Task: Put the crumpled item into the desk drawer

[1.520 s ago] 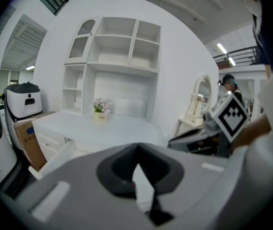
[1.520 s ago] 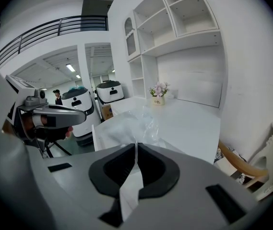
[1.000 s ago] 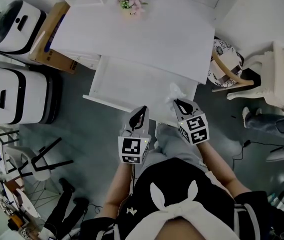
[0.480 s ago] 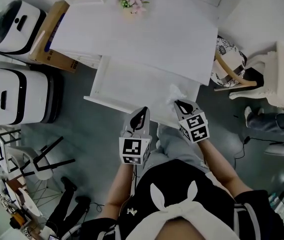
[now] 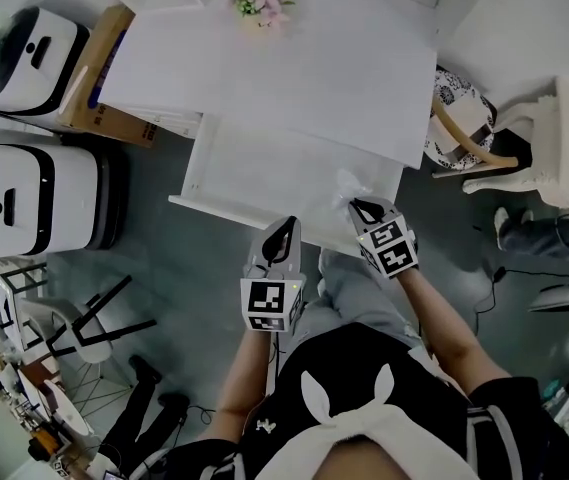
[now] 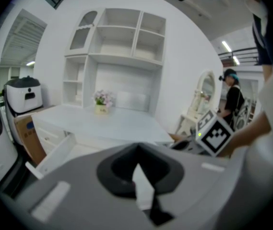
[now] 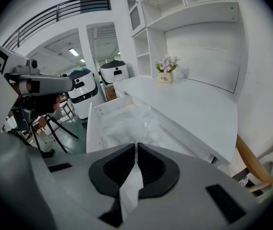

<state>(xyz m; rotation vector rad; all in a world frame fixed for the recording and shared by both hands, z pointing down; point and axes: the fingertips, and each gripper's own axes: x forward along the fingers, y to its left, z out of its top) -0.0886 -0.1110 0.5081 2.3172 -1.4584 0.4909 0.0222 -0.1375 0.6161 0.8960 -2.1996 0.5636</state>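
Because the right tongs (image 5: 362, 208) are clenched on the crumpled clear plastic film (image 5: 350, 182), it hangs just ahead of them over the front right corner of the open white drawer (image 5: 264, 168), below the white counter (image 5: 294, 58); the left tongs (image 5: 284, 228), clenched empty, are farther off. Only the right gripper view shows the film's folds clearly.

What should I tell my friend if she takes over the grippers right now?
Left gripper: jaws together, nothing in them, in front of the drawer.
Right gripper: jaws pinched on the crumpled clear plastic, at the right end of the open drawer under the desk.
Done: drawer is open and the plastic is gripped at the drawer; I cannot tell if it touches the bottom.
Left: lower it in and open the right jaws to let go.
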